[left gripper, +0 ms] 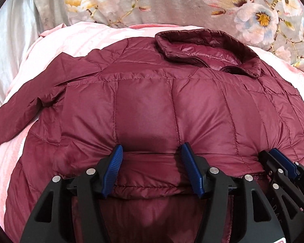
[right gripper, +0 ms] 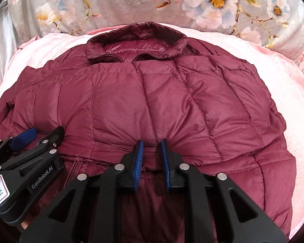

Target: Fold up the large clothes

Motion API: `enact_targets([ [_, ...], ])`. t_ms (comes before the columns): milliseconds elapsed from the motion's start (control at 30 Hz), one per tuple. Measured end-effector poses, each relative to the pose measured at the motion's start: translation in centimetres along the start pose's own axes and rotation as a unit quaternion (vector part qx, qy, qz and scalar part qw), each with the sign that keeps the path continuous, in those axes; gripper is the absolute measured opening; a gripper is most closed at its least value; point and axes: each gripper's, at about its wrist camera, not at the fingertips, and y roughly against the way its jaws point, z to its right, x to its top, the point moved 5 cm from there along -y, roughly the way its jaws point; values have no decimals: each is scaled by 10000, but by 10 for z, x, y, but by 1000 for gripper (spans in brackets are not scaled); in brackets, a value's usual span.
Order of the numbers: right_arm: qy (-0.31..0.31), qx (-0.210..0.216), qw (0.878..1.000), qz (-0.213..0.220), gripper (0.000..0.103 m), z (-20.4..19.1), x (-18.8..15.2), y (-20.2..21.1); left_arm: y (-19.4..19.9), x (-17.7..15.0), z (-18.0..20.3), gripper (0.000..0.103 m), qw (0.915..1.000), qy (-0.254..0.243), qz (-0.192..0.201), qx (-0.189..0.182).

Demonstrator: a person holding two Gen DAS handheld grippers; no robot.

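A maroon quilted puffer jacket (left gripper: 152, 101) lies front up on a pink blanket, collar (left gripper: 208, 48) at the far side; it also fills the right wrist view (right gripper: 152, 101). Its lower hem is folded up toward the collar. My left gripper (left gripper: 152, 151) is open, its blue pads wide apart, with the folded hem edge lying between them. My right gripper (right gripper: 152, 145) has its pads close together and pinches a fold of the hem near the zipper line. Each gripper shows in the other's view: the right gripper (left gripper: 277, 158) and the left gripper (right gripper: 40, 135).
The pink blanket (right gripper: 263, 64) lies under the jacket on a bed. A grey floral quilt (left gripper: 172, 4) lies behind the collar. A pale satin sheet (left gripper: 12, 46) is at the left. The jacket's left sleeve (left gripper: 26, 109) spreads out to the left.
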Motion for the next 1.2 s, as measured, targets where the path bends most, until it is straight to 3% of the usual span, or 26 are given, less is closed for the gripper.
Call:
enact_targets([
  [500,-139,129,9998,-18,17,3,0,-2,-3,0,1,65,9999,11,-16,108],
  [567,-135,118,9998,-24,17,4,0,-3,-2,1,-1,66,10000,68,-17,18],
  [667,-217,187,9996,-21,17,7,1,-2,7,0,-16,68,9982,383,-45,-468],
  [800,-11,-340,9993,139,20,4,-3,25,47,-5,-86,70,9910,1023,-70,-857],
  [933,-125,35,9996,246,31,-12,-19,62,71,-10,-194,76,9845,1655,19,-573],
  [1033,-112,360,9991,186,33,-30,-37,80,70,-20,-289,76,9686,2462,-169,-288],
  [1200,28,530,9986,67,37,-56,-65,95,73,-52,-412,76,9291,3668,-180,432],
])
